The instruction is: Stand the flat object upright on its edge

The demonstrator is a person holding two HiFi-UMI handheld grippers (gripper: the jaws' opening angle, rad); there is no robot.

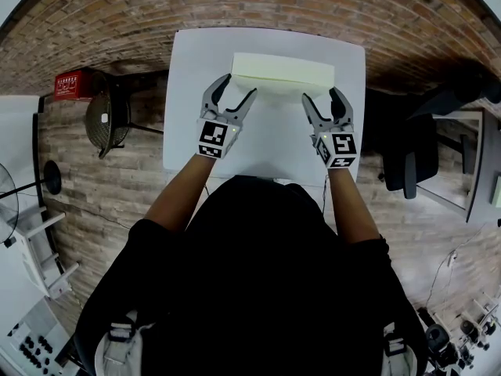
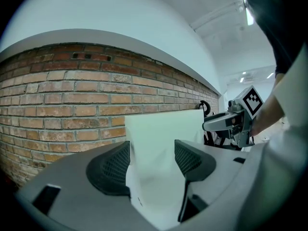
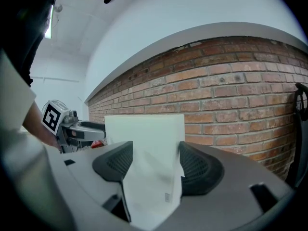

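The white table (image 1: 188, 124) has a flat, smooth top with 4 straight sides. 1 pale flat slab (image 1: 282, 70) stands on it. The slab is up on its long edge, and that bottom edge touches the table top. It stands close to the far side of the table and runs from left to right along that side. Its thin top edge faces up. The slab looks a bit more cream than the table under it
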